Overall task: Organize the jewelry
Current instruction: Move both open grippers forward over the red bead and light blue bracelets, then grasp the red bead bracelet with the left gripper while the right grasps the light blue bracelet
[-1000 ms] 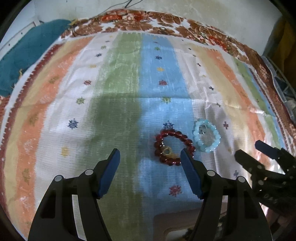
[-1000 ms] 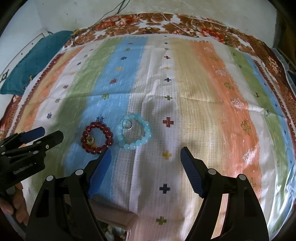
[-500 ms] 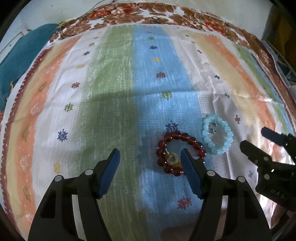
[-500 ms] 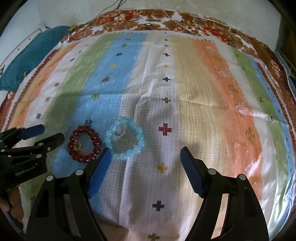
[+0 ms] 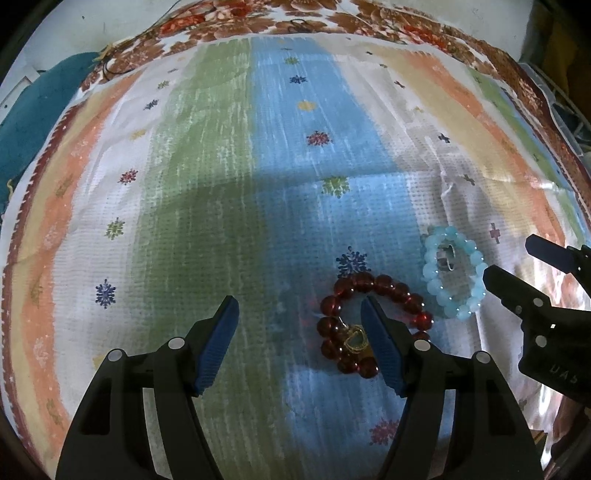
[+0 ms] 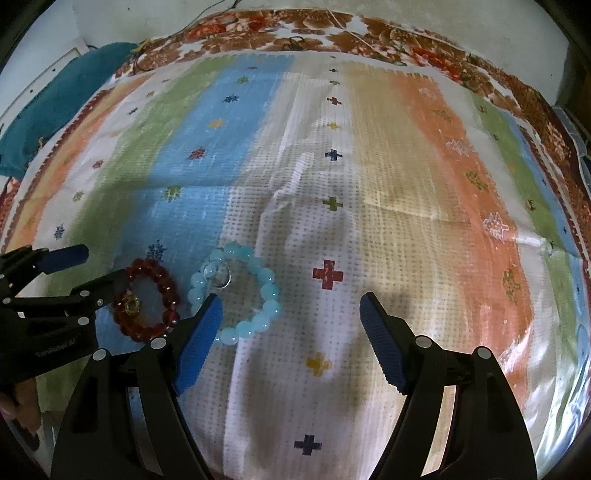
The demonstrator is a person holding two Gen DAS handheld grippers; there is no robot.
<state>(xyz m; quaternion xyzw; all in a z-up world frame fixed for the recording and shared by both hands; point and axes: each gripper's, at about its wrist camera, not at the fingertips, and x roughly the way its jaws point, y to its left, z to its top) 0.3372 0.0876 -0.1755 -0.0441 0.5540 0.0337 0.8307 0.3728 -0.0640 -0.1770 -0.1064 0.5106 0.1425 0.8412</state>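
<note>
A dark red bead bracelet (image 5: 369, 317) lies on the striped cloth with a gold ring (image 5: 355, 340) inside it. A pale blue bead bracelet (image 5: 452, 271) lies just to its right with a silver ring (image 5: 445, 258) inside. My left gripper (image 5: 300, 345) is open; its right finger overlaps the red bracelet. My right gripper (image 6: 290, 343) is open; its left finger sits at the blue bracelet (image 6: 236, 291), which holds the silver ring (image 6: 218, 275). The red bracelet (image 6: 147, 301) and gold ring (image 6: 131, 305) show beside the left gripper (image 6: 86, 269) in the right wrist view.
The striped cloth (image 6: 388, 184) covers the whole surface, with a brown floral border (image 6: 332, 29) at the far edge. A teal cloth (image 5: 33, 114) lies at the far left. The right gripper (image 5: 517, 266) enters the left wrist view at the right.
Both grippers have moved forward and down toward the bracelets. The left gripper's right finger now overlaps the red bracelet; the right gripper's left finger reaches the blue one. Nothing was taken hold of.
</note>
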